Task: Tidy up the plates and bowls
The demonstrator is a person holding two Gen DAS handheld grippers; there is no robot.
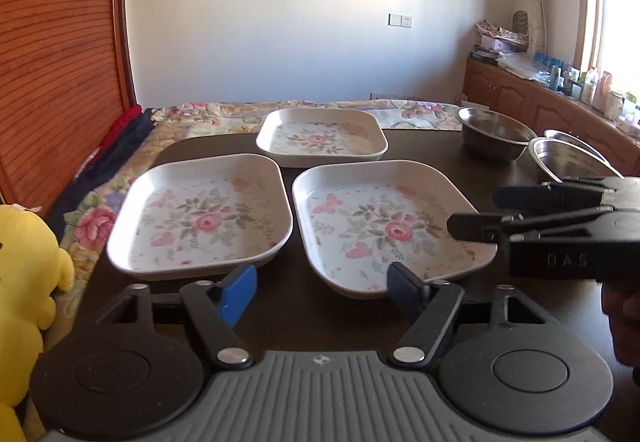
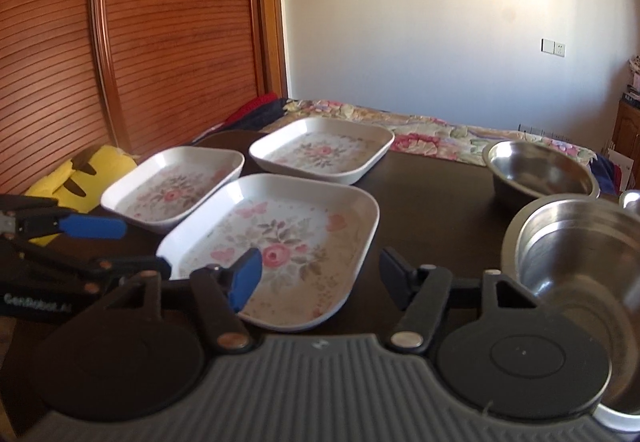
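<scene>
Three white square plates with rose prints lie on the dark table [image 1: 432, 149]: a left plate [image 1: 204, 217], a right plate [image 1: 384, 226] and a far plate [image 1: 320, 137]. My left gripper [image 1: 322, 294] is open, low in front of the two near plates, holding nothing. My right gripper [image 1: 476, 211] reaches in from the right at the right plate's edge. In the right wrist view this gripper [image 2: 320, 278] is open above the near edge of that plate [image 2: 276, 238]. Steel bowls [image 2: 540, 169] [image 2: 576, 258] stand to the right.
A yellow plush toy [image 1: 24, 262] sits at the table's left edge. A floral quilt [image 1: 200, 117] lies behind the table, with a slatted wooden door [image 2: 160, 41] on the left. A wooden cabinet [image 1: 520, 93] with bottles runs along the right wall.
</scene>
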